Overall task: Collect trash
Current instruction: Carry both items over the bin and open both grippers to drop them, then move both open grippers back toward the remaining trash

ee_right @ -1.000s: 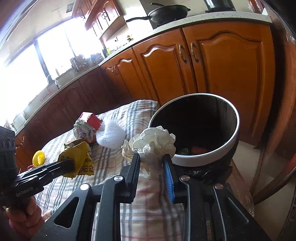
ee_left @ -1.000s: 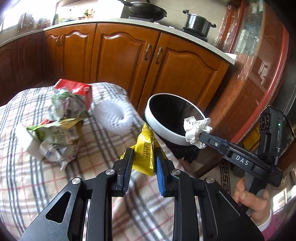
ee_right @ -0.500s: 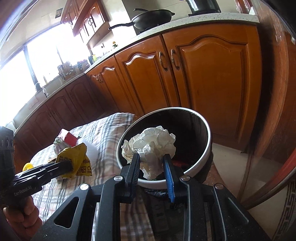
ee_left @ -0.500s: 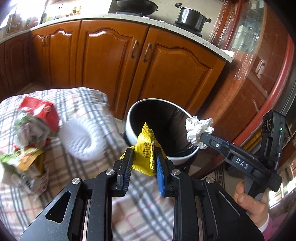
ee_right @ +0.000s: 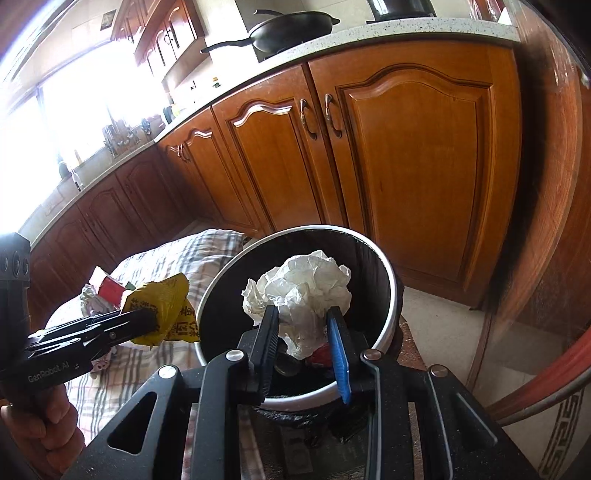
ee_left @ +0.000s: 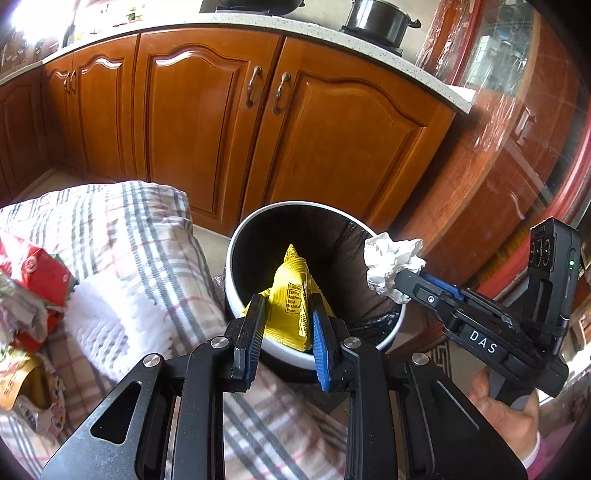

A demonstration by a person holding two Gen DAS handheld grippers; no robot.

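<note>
Two tongs, one item each: left tongs [ee_left: 287,321] clamped on one yellow wrapper [ee_left: 291,295], right tongs [ee_right: 303,345] clamped on one crumpled white paper [ee_right: 301,291]. Both items hang over the one bin's white rim [ee_left: 258,354], which stands against the plaid tabletop [ee_left: 147,236] edge; the bin mouth is open.

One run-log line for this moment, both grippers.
left gripper: shut on yellow wrapper | right gripper: shut on crumpled paper | both at trash bin mouth | nothing dropped yet

Two grippers: left gripper [ee_left: 288,314], right gripper [ee_right: 303,325]. One yellow wrapper [ee_left: 291,295], one crumpled tissue [ee_right: 303,291], one bin [ee_left: 236,254]. Two pots, upper frame: wok [ee_right: 291,27], lidded pot [ee_left: 376,20].
</note>
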